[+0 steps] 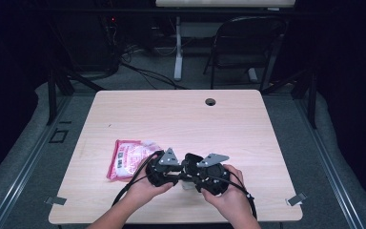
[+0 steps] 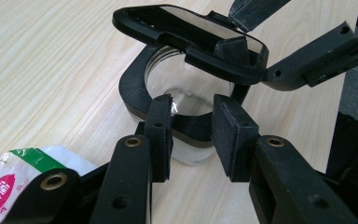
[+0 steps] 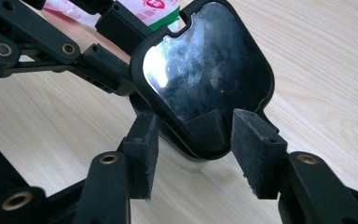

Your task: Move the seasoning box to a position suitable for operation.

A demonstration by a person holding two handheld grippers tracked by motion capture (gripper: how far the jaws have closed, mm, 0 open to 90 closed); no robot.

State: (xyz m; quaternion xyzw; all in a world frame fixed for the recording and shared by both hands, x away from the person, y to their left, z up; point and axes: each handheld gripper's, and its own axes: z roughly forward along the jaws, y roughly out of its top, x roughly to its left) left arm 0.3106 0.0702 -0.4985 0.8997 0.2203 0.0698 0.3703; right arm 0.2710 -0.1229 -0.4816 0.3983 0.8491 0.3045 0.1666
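The table (image 1: pixel 181 119) is a pale wood-grain slab with rounded corners and a small round hole near its far edge. On its near-left part lies a crinkled pink and white packet (image 1: pixel 126 157), glossy plastic with red print and a green stripe.

Just right of the packet, near the front edge, stands the jar (image 2: pixel 186 93): clear glass, squat, with a round mouth set in a black rounded-square collar. Its hinged lid (image 3: pixel 205 79), black-rimmed with a shiny, scratched, mirror-like panel, stands tilted open above the mouth.

The left gripper (image 2: pixel 192 135) meets the jar from one side, its matte black pads flanking the collar's near edge; whether they press on it I cannot tell. The right gripper (image 3: pixel 193 149) comes from the opposite side, its foam-faced pads straddling the lid's lower edge with gaps showing, released
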